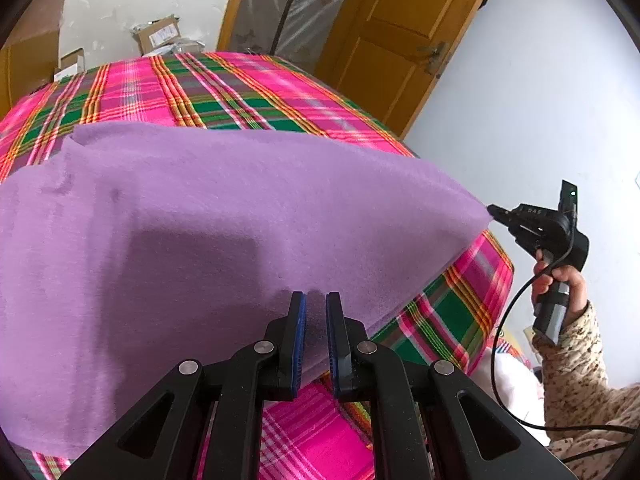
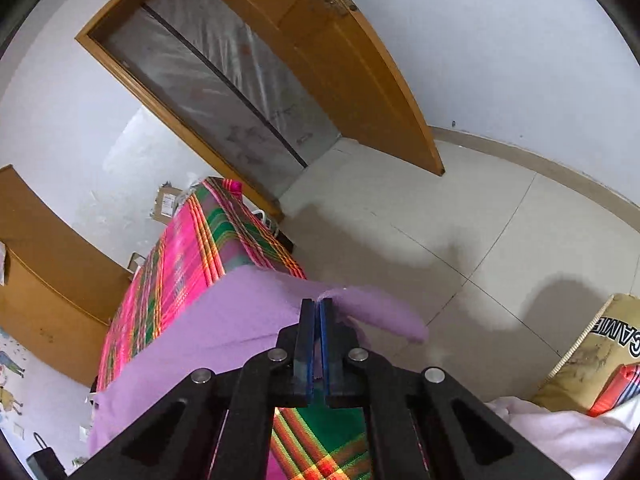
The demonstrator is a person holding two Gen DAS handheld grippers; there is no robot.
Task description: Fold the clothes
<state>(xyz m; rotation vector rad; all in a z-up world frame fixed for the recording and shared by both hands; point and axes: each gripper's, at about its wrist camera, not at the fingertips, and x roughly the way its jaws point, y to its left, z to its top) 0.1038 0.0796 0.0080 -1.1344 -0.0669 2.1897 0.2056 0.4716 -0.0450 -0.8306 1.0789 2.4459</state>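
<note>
Over a bed, a purple fleece cloth (image 1: 224, 216) is lifted and stretched between two handheld tongs, its far part draped on the bed's top. The left tongs (image 1: 316, 300) are clenched on the cloth's near edge, the blue pads pressed into the fleece with only a narrow gap between them. The right tongs (image 2: 316, 304) are clenched on a corner of the cloth, a loose flap hanging past the tips over the floor. Seen from the left camera, that corner is pulled out to a taut point, which suggests the two grips are spread apart to keep the edge straight and free of sag, as one would for laying one half over the other. Whether a fold is being made or opened out cannot be told. Under the cloth lies a pink and green plaid bedspread (image 1: 208, 88). Beyond stand a wooden door (image 1: 404, 28), cardboard boxes (image 1: 158, 34) and a white wall. A hand (image 1: 560, 284) in a speckled sleeve holds the right tongs' handle.
</note>
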